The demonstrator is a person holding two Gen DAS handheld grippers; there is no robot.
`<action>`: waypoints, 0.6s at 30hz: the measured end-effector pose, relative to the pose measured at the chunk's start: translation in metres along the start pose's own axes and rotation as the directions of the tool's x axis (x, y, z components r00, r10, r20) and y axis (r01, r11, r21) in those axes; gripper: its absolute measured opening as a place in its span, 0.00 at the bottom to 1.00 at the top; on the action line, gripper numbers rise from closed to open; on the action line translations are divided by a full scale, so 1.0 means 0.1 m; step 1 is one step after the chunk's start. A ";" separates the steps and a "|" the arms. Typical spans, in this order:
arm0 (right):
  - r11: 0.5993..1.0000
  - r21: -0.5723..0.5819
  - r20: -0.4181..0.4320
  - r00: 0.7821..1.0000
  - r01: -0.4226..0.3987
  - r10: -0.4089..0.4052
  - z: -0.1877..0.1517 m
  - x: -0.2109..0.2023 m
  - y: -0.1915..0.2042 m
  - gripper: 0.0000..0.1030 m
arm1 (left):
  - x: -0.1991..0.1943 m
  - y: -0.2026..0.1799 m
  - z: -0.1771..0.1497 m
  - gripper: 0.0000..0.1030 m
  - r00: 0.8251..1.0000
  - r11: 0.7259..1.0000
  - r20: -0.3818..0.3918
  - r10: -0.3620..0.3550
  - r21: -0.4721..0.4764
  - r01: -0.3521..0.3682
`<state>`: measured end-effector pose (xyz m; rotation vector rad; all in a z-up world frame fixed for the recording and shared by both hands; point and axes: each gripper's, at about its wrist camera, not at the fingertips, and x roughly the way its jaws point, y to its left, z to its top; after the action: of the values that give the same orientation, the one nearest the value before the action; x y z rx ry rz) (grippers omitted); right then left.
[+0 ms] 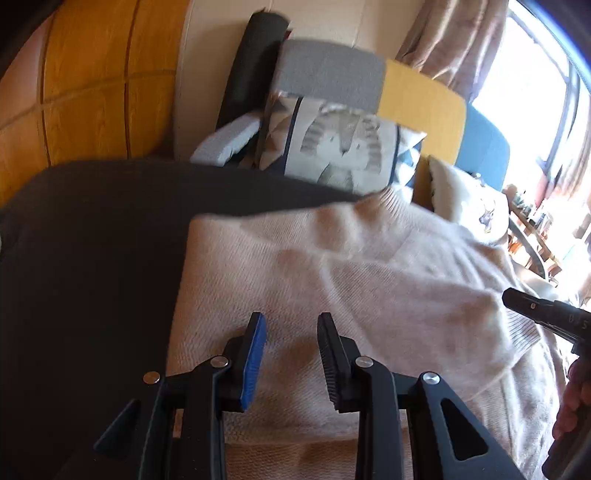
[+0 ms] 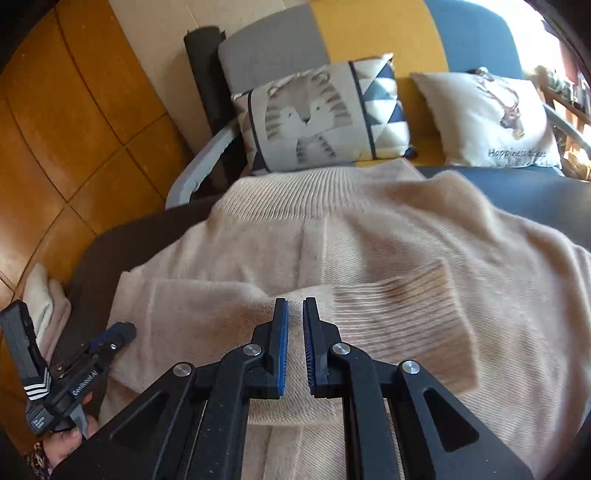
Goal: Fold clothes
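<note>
A beige knit sweater (image 1: 332, 266) lies flat on a dark surface (image 1: 92, 258), with its ribbed collar toward the sofa. It also shows in the right wrist view (image 2: 369, 251), where a sleeve with a ribbed cuff (image 2: 399, 317) lies folded across its body. My left gripper (image 1: 291, 321) is open and empty, just above the sweater's lower left part. My right gripper (image 2: 295, 306) hovers over the folded sleeve with its jaws a narrow gap apart, holding nothing. The left gripper also shows at the lower left of the right wrist view (image 2: 110, 339).
A sofa (image 2: 369, 29) with grey, yellow and blue panels stands behind, with a tiger cushion (image 2: 317, 114) and a white cushion (image 2: 487, 118). Wooden floor (image 2: 74, 110) lies to the left. A folded pale cloth (image 2: 44, 302) sits at the left edge.
</note>
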<state>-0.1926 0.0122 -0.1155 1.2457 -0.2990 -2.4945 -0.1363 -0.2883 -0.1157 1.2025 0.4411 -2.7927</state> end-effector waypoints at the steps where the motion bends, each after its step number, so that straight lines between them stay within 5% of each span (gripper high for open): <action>1: 1.000 0.004 -0.014 1.000 0.011 -0.011 -0.01 0.04 -0.03 0.09 | -0.01 0.04 0.00 0.28 1.000 1.000 0.005 -0.013 -0.021 0.013; 6: 0.993 0.092 -0.020 0.997 0.075 -0.074 -0.04 0.09 -0.38 0.03 | -0.01 0.08 -0.03 0.28 1.000 0.999 0.018 -0.025 -0.039 0.025; 10: 0.983 0.183 0.002 0.999 0.032 -0.033 -0.06 -0.02 -0.55 0.05 | 0.00 0.07 -0.04 0.28 1.000 1.000 0.018 -0.001 -0.016 0.002; 15: 0.998 0.032 0.039 0.998 -0.046 0.045 -0.01 -0.05 -0.12 0.07 | 0.00 0.09 -0.05 0.28 1.000 1.000 0.022 -0.002 -0.016 0.002; 18: 1.000 0.022 0.003 1.000 -0.007 0.007 -0.03 0.06 -0.09 0.07 | 0.01 0.09 -0.05 0.28 1.000 1.000 0.022 -0.002 -0.015 0.003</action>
<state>-0.1951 0.0177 -0.1250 1.2480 -0.3323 -2.4933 -0.1318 -0.2952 -0.1222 1.1671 0.4618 -2.7964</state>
